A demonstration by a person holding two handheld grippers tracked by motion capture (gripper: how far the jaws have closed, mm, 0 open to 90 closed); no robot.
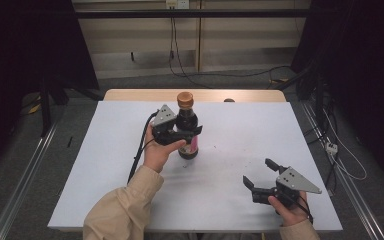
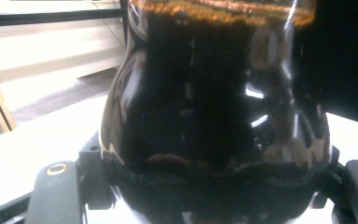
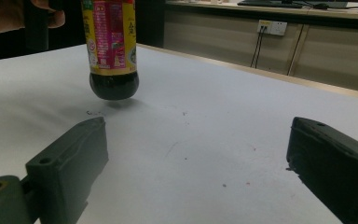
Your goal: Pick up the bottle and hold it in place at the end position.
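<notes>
We see a soy sauce bottle (image 1: 187, 127) near the middle of the white-covered desk (image 1: 105, 165), full of dark liquid almost to the neck, with a brown cap (image 1: 185, 99) on top and a pink and yellow label low on its body. The left gripper (image 1: 180, 134) clamps the bottle around its upper body, its fingers pinching the glass from both sides, with the person's left hand (image 1: 157, 152) behind it. In the high view we cannot tell whether the bottle stands on the desk; in the right gripper view the bottle (image 3: 112, 46) shows its rounded base hanging just above the sheet, with a faint shadow beneath it, so it is lifted clear. That view also gives us the label's printed text, too small to read. The left gripper view brings us up close to the bottle (image 2: 214, 116): glossy black glass, a line of brownish foam at the liquid's surface near the top edge. The right gripper (image 1: 261, 176) rests at the near right part of the desk, well apart from the bottle, its fingers spread wide with nothing between them.
</notes>
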